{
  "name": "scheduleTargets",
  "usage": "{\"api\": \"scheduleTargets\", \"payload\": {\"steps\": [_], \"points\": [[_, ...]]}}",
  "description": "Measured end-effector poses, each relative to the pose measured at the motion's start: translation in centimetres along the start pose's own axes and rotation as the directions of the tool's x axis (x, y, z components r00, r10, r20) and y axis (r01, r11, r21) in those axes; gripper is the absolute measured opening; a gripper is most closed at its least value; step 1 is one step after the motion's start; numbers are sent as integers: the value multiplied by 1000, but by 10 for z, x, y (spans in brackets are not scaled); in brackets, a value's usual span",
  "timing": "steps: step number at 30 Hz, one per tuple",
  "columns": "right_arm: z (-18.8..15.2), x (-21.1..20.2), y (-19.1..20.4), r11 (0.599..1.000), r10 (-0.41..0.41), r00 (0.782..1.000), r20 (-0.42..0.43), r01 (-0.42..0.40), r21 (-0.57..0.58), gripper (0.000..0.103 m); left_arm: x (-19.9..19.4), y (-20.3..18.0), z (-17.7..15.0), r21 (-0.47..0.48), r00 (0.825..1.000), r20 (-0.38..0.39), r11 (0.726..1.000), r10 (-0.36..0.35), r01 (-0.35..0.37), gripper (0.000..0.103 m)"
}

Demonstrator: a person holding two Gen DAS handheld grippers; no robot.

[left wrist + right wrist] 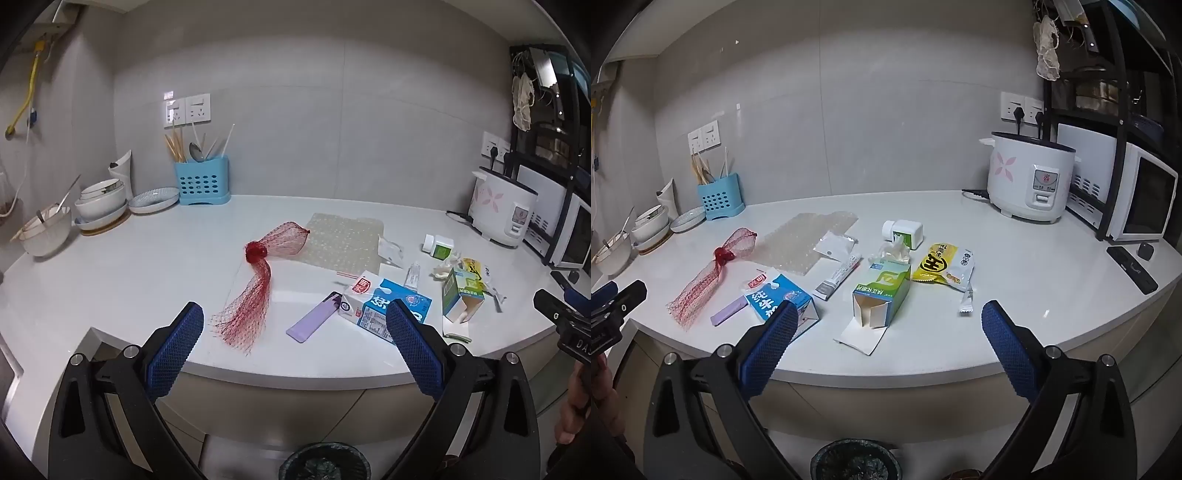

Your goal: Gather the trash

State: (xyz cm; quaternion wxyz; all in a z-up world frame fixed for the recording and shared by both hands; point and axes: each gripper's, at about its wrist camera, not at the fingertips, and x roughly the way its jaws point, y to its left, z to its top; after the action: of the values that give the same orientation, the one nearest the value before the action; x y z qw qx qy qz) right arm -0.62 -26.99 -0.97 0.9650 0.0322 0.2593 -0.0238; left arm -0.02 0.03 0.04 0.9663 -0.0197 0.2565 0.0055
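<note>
Trash lies on the white counter point(129, 266): a red mesh net bag point(255, 284) point(713, 273), bubble wrap point(341, 242) point(805, 240), a blue milk carton point(384, 306) point(777, 295), a purple wrapper point(314, 321) point(729, 312), an open green box point(461, 299) point(882, 295), a yellow snack packet point(942, 267), a white pill bottle point(903, 230) and small sachets point(838, 277). My left gripper point(295, 317) is open and empty, just in front of the counter edge. My right gripper point(890, 314) is open and empty, before the green box. A bin point(325, 461) point(855, 459) stands below.
Bowls and plates point(96, 206) and a blue utensil holder point(203, 181) stand at the back left. A rice cooker point(1030, 177) and a microwave point(1141, 199) stand at the right under a black rack. A black remote point(1132, 269) lies near the right edge.
</note>
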Motion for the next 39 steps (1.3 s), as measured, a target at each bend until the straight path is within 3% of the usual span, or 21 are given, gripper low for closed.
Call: {"api": "scheduleTargets", "payload": {"steps": [39], "points": [[6,1,-1,1000,-14,999,-34,15,11,96,3,-2,1,10,1000,-18,1000,-13,13,97]]}}
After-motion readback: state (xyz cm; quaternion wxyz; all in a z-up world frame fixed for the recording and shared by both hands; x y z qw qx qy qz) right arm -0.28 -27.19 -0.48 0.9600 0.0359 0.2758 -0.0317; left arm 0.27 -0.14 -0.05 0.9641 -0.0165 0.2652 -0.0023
